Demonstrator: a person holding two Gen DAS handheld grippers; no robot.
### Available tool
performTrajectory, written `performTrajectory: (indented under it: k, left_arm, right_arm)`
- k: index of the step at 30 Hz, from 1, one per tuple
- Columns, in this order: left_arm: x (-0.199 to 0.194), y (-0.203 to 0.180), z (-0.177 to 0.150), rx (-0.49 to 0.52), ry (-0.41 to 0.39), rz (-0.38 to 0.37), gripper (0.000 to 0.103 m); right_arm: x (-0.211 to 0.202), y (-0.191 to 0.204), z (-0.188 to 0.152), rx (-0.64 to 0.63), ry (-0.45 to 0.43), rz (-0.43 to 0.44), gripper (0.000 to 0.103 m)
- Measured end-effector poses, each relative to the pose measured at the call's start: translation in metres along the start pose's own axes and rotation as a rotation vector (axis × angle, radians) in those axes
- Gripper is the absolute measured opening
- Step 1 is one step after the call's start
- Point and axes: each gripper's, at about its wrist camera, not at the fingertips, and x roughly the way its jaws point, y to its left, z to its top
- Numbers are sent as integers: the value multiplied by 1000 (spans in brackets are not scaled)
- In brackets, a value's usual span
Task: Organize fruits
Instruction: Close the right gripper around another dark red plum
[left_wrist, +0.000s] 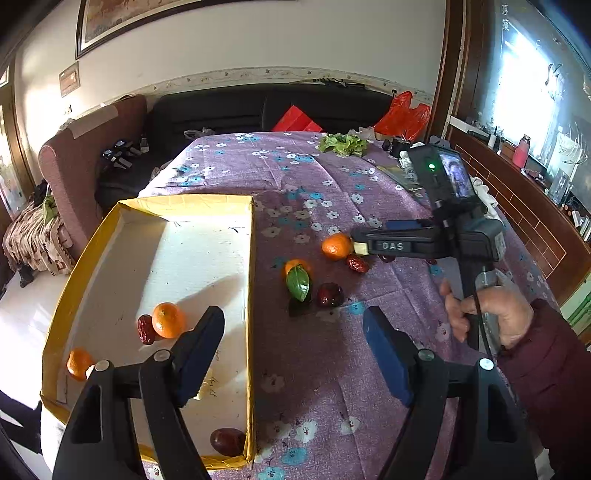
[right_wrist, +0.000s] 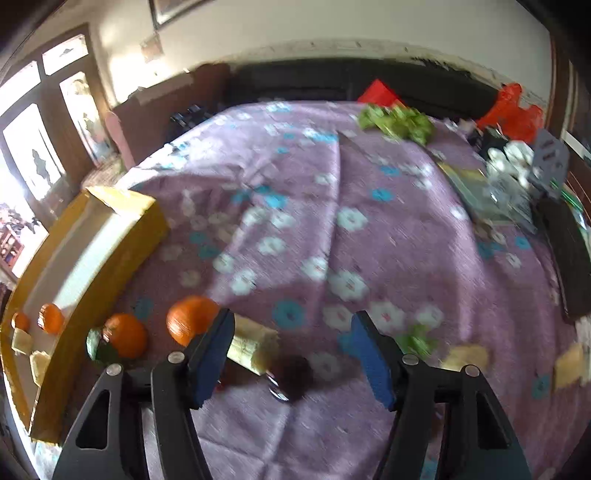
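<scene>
Looking from the left wrist, we hold the left gripper (left_wrist: 293, 345) wide open and empty beside the yellow box (left_wrist: 251, 295), its finger hiding part of one tangerine (left_wrist: 78, 363). From the right wrist, blurred, our right gripper (right_wrist: 291, 354) gapes, empty, above a dark red date (right_wrist: 293, 373).

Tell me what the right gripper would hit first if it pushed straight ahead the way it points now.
Most likely the dark red date lying on the tablecloth between the open fingers of the right gripper. The pale block sits just beside its left finger. The picture is blurred, so depth is uncertain.
</scene>
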Motion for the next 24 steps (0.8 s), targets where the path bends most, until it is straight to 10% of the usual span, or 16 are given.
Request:
performTrajectory:
  k: [9,13,21,24]
  left_arm:
    - [4,-4,-7,5,10,8,77]
    - [0,-3,-10,2,9,10,77]
    - [1,4,-13,-20,22,5,78]
    - [6,3,-12,-21,32,2,78]
  right_arm:
    - [2,10,-4,11,49,63,53]
    - [-10,12,-9,14,64,106,28]
    - [-49,3,-35,35,39,154,29]
    - [-55,-11,-41,79,-1,110,62]
